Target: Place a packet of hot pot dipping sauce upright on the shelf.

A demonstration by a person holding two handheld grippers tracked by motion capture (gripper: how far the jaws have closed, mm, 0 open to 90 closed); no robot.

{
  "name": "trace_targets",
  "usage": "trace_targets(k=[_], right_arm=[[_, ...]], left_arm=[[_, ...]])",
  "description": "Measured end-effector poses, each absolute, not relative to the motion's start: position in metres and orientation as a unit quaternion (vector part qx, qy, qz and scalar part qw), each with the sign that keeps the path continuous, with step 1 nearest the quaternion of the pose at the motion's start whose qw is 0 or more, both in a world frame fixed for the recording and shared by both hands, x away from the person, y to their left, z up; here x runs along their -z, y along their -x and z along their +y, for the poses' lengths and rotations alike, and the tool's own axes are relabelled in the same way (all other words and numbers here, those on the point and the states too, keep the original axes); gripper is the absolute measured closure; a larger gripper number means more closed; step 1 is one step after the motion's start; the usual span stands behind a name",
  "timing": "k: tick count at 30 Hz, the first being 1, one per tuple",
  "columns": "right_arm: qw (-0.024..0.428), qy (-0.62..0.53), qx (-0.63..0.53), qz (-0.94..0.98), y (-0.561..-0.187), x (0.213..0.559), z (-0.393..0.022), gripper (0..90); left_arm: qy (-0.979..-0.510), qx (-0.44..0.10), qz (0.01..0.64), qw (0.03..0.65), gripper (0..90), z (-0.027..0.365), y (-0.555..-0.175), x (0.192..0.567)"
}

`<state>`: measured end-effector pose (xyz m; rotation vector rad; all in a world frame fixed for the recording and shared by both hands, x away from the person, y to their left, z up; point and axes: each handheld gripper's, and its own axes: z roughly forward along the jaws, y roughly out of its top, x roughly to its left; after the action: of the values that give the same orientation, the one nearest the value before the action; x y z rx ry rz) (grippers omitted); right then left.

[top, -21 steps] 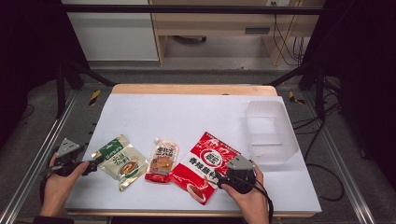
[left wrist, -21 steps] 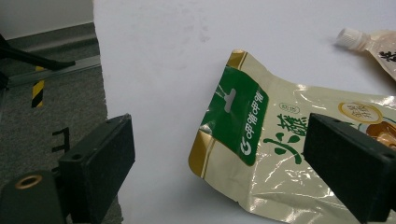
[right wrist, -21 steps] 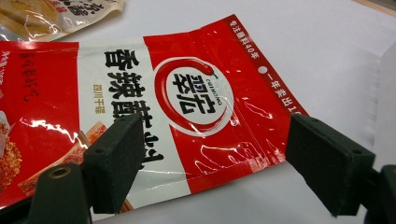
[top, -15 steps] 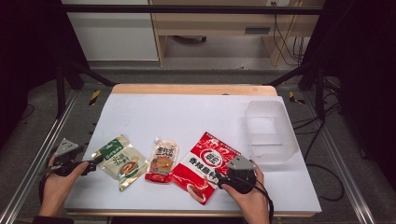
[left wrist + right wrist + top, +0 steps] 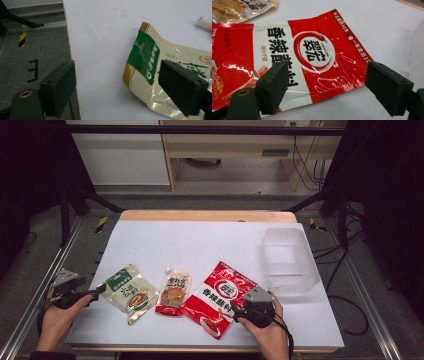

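At the near edge of the desk (image 5: 210, 240), our right tongs (image 5: 325, 82) gape over the red pouch (image 5: 219, 296) and our left tongs (image 5: 117, 87) gape at the green pouch (image 5: 131, 292). Both look light, limp and slick, so we judge a flat sealed edge the best hold

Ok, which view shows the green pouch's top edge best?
The left gripper view: the green pouch lies close up, its green header sharp between the open tongs. The high view shows the whole pouch, small. The right gripper view doesn't help.
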<state>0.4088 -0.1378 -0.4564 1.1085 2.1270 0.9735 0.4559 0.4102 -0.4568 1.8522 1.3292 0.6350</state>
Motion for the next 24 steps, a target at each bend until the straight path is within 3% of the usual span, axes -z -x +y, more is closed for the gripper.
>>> trace_targets(k=[12, 24], right_arm=[[0.270, -0.416, -0.363, 0.789, -0.409, 0.456, -0.140, 20.4], [0.269, -0.411, -0.364, 0.791, -0.410, 0.456, -0.139, 22.0]], left_arm=[[-0.749, -0.190, 0.513, 0.375, 31.1, 0.400, -0.462, 0.468], [-0.759, -0.156, 0.496, 0.391, 57.4, 0.387, -0.454, 0.464]])
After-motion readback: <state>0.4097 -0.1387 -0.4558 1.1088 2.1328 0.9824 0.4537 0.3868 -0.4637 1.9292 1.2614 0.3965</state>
